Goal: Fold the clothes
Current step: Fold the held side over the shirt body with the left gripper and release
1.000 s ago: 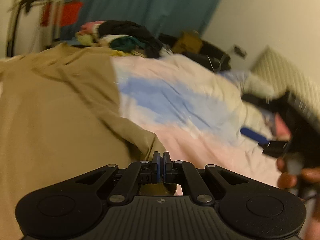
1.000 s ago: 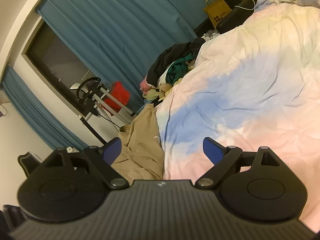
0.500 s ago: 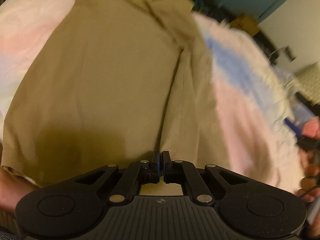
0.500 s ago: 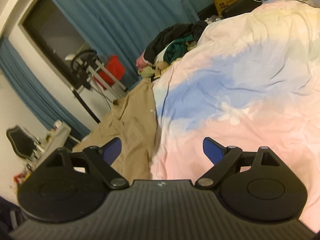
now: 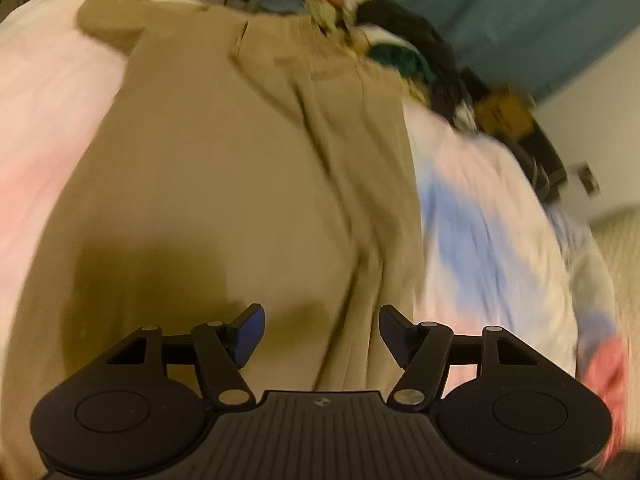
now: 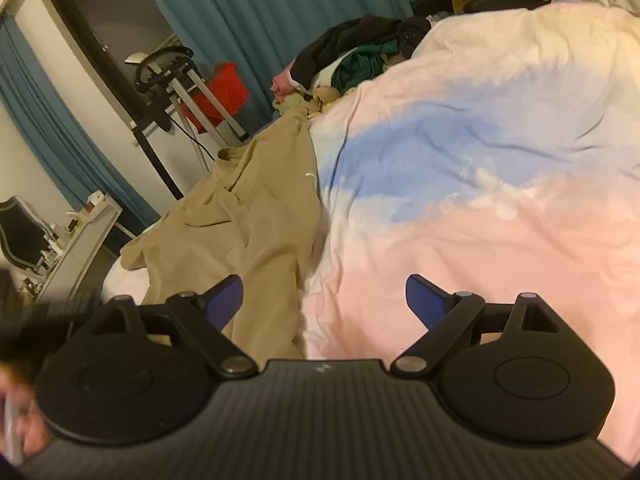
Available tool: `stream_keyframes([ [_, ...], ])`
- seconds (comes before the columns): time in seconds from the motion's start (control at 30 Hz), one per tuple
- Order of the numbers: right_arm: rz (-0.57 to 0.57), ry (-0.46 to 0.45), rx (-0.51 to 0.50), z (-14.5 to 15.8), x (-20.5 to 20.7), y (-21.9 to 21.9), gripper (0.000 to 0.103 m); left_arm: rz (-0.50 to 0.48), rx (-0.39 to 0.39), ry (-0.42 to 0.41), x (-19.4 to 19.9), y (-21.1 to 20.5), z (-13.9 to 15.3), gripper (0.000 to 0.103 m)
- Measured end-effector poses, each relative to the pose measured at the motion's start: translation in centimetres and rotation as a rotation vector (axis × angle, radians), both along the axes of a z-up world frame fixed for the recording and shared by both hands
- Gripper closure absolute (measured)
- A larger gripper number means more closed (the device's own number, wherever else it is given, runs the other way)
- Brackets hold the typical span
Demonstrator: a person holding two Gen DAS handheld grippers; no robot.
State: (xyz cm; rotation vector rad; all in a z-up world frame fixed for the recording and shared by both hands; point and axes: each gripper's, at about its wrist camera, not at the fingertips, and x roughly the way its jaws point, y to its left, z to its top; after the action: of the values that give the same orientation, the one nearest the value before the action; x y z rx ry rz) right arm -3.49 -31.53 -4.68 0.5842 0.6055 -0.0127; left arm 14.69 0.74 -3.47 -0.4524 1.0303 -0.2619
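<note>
A tan garment (image 5: pixel 224 184) lies spread on the bed, with a long fold running down its right side. It also shows in the right wrist view (image 6: pixel 256 208), lying along the bed's left side. My left gripper (image 5: pixel 320 330) is open and empty just above the garment's near part. My right gripper (image 6: pixel 324 300) is open and empty, over the garment's right edge and the duvet.
The bed has a pink, blue and white duvet (image 6: pixel 480 160). A heap of mixed clothes (image 6: pixel 352 60) lies at its far end. A metal stand with a red item (image 6: pixel 220 92), blue curtains (image 6: pixel 280 0) and a white shelf (image 6: pixel 80 236) are beyond the bed.
My left gripper was shut on the tan garment and has let it go; its jaws now stand open. The right gripper has turned a little toward the garment.
</note>
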Motion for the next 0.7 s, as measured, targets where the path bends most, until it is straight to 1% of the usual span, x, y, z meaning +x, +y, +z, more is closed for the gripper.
stream_keyframes([
  [0.07, -0.001, 0.01, 0.0, -0.5, 0.7, 0.2, 0.013, 0.047, -0.002, -0.02, 3.7, -1.4, -0.9, 0.037],
  [0.13, 0.0, 0.02, 0.0, -0.9, 1.3, 0.5, 0.013, 0.084, -0.002, -0.047, 7.2, -2.6, -1.9, 0.041],
  [0.17, 0.0, 0.024, 0.0, -1.2, 1.6, 0.6, 0.013, 0.093, 0.0, -0.066, 8.5, -3.1, -2.4, 0.042],
  [0.23, 0.001, 0.034, -0.001, -1.6, 2.2, 0.8, 0.013, 0.078, 0.032, -0.114, 10.6, -4.1, -3.3, 0.042],
  [0.3, 0.004, 0.043, 0.0, -2.1, 2.9, 1.0, 0.013, 0.071, 0.065, -0.131, 11.3, -4.5, -3.6, 0.058],
  [0.37, 0.014, 0.053, 0.007, -2.7, 3.5, 1.2, 0.013, 0.066, 0.098, -0.142, 11.8, -4.9, -3.7, 0.093],
  [0.4, 0.019, 0.054, 0.007, -2.9, 3.8, 1.3, 0.013, 0.063, 0.114, -0.148, 12.0, -5.0, -3.7, 0.097],
  [0.6, 0.052, 0.043, -0.007, -3.8, 5.4, 2.0, 0.013, 0.049, 0.212, -0.182, 13.5, -6.1, -4.0, 0.097],
  [0.63, 0.057, 0.04, -0.012, -3.8, 5.6, 2.1, 0.013, 0.046, 0.229, -0.187, 13.7, -6.2, -4.0, 0.095],
  [0.67, 0.061, 0.039, -0.016, -3.8, 5.8, 2.2, 0.013, 0.044, 0.245, -0.193, 14.0, -6.4, -4.1, 0.089],
  [0.7, 0.065, 0.04, -0.018, -3.9, 5.8, 2.3, 0.013, 0.041, 0.261, -0.199, 14.2, -6.6, -4.1, 0.086],
])
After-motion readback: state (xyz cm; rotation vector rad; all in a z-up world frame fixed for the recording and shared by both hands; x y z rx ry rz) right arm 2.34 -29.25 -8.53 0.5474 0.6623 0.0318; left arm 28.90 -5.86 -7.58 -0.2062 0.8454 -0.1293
